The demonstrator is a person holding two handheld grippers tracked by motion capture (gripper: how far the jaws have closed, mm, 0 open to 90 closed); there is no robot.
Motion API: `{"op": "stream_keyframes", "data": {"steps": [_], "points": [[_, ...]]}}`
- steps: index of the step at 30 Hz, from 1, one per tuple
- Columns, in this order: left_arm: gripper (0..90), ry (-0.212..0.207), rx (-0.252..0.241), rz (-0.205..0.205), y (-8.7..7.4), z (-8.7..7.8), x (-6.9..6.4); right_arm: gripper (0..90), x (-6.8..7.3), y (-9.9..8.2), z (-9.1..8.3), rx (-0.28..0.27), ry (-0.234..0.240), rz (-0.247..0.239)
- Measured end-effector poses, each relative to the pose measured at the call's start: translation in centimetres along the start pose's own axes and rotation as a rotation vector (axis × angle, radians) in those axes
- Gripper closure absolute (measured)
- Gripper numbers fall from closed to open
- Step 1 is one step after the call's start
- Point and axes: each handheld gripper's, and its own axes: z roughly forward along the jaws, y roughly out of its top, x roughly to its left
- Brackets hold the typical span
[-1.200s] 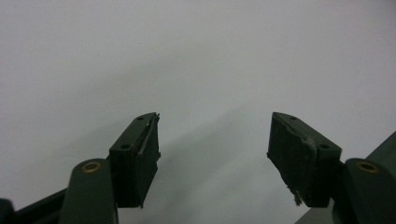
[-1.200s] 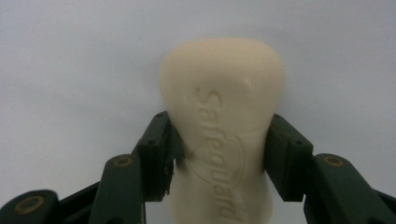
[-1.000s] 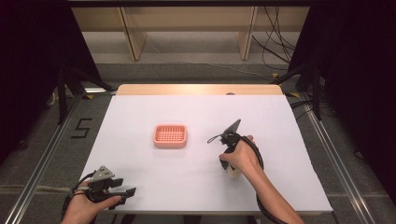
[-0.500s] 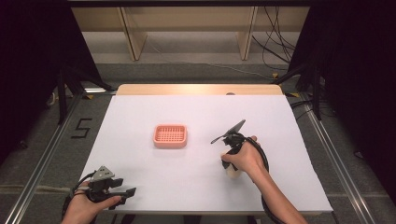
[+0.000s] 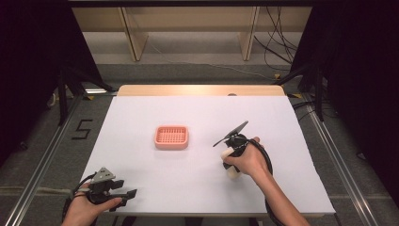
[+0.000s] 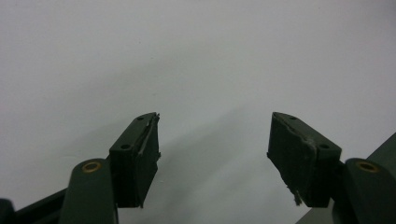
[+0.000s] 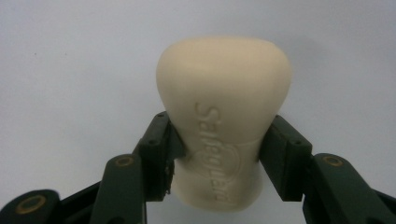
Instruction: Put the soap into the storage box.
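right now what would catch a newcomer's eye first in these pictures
The cream bar of soap, clamped between the jaws of the right gripper low on the right of the white table. Next the pink slotted soap dish near the table's middle, apart from the soap. The left gripper rests open at the near left corner.

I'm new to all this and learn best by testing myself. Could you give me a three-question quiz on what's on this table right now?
1. True or false: the right gripper is closed on the cream soap bar.
2. What colour is the soap dish on the white table?
3. The left gripper has: A) jaws apart with nothing between them, B) jaws shut on the dish, C) jaws shut on a cloth.

Key
1. True: both jaws press its sides in the right gripper view.
2. Pink, or salmon; nothing lies in it.
3. A.
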Motion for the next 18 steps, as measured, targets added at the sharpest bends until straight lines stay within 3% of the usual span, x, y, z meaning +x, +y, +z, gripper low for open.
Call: {"op": "stream_keyframes", "data": {"steps": [6, 7, 12, 13, 18], "points": [[33.3, 0.003, 0.020, 0.019, 0.04, -0.13, 0.15, 50.0, 0.18, -0.07, -0.21, -0.013, -0.003, 0.025], [33.3, 0.009, -0.001, -0.001, 0.00, -0.02, -0.05, 50.0, -0.03, -0.13, -0.23, -0.024, -0.006, -0.004], [33.4, -0.001, 0.001, 0.000, 0.01, -0.03, 0.00, 50.0, 0.35, -0.09, -0.48, -0.026, 0.006, 0.021], [33.4, 0.003, 0.025, 0.024, 0.04, -0.20, 0.19, 50.1, 0.45, -0.08, -0.52, -0.033, 0.010, 0.024], [33.4, 0.003, 0.022, 0.021, 0.04, -0.18, 0.17, 50.1, 0.40, -0.09, -0.63, -0.043, 0.005, 0.010]]}}
